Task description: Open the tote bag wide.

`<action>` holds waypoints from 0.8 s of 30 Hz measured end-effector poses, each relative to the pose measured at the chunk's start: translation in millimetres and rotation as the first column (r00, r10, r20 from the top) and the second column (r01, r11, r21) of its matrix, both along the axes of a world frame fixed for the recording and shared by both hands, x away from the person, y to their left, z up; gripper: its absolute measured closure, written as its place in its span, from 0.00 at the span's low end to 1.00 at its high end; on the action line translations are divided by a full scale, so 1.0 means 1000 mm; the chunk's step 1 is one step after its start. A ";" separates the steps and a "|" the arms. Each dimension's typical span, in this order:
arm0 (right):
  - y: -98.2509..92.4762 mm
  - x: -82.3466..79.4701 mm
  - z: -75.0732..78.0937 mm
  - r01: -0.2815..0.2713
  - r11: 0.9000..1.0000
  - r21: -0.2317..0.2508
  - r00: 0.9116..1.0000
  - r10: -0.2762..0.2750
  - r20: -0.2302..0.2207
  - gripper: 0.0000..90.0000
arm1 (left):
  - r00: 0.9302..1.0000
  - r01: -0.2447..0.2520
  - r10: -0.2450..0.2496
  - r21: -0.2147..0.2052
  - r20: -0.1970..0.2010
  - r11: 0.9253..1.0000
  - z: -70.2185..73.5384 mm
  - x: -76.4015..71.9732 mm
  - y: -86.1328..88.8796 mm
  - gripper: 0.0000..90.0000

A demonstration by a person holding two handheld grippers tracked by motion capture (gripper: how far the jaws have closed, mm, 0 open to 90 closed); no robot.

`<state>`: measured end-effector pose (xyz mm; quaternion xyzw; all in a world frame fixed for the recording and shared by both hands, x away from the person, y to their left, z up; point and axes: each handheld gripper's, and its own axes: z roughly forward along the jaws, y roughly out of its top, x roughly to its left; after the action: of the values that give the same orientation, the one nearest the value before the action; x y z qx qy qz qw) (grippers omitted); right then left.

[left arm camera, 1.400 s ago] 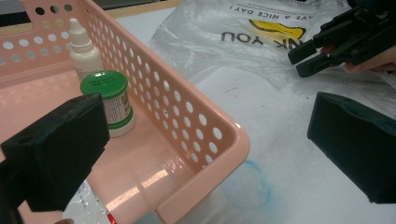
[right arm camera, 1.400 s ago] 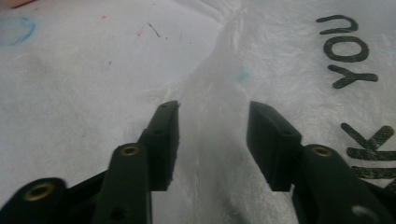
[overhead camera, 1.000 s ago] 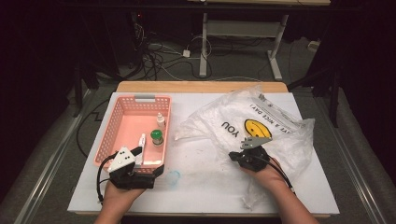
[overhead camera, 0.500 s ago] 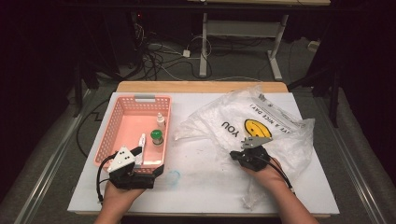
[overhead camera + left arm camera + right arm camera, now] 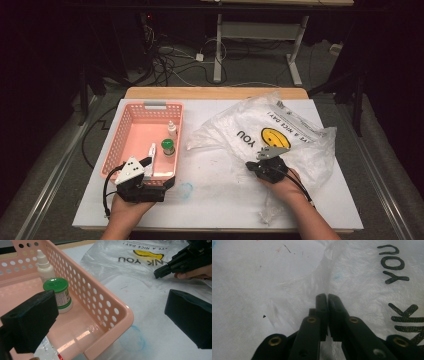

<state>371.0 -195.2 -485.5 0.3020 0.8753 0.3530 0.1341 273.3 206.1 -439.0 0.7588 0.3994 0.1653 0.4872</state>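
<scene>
1. The table [image 5: 220,200] has a white top with a wooden edge at its far side, marked by small scuffs and a faint blue ring [image 5: 185,190] near the front.
2. Around it the room is dark; cables [image 5: 170,60] lie on the floor behind the table, beside the legs of a white stand [image 5: 220,50].
3. A pink basket [image 5: 131,131] sits on the left half of the table. In it stand a white dropper bottle [image 5: 172,130] and a green-lidded jar [image 5: 168,147], just beside each other, with a white tube [image 5: 151,152] lying near them.
4. A clear plastic bag [image 5: 300,145], crumpled and printed with a yellow smiley and black letters, spreads over the right half of the table.
5. The right tongs [image 5: 256,167] lie at the bag's near left edge, pads pressed together; in the right gripper view a ridge of the bag's film runs up from between the tips [image 5: 327,298], so they are closed on the bag.
6. The left tongs [image 5: 148,162] stand wide apart at the basket's near right corner, one pad [image 5: 32,320] over the basket's inside and the other [image 5: 190,317] over the bare table, with the rim between them and nothing gripped.
7. The bag lies well apart from the left tongs.
</scene>
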 end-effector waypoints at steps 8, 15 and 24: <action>-0.005 0.000 0.005 0.014 0.999 0.042 1.000 -0.014 0.015 1.00 | 1.000 -0.002 0.002 0.001 -0.002 1.000 0.000 0.000 0.001 0.00; -0.010 -0.001 0.013 0.024 0.995 0.097 0.998 -0.028 0.047 1.00 | 1.000 0.002 -0.002 0.004 -0.005 1.000 -0.001 0.001 0.000 0.00; -0.016 -0.007 0.026 0.022 0.988 0.154 0.993 -0.039 0.108 1.00 | 1.000 -0.002 0.002 0.003 -0.008 1.000 -0.001 0.001 0.001 0.00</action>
<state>364.4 -211.6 -459.4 0.3047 0.8322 0.4331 0.1646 274.1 207.1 -440.0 0.7597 0.4020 0.1635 0.4842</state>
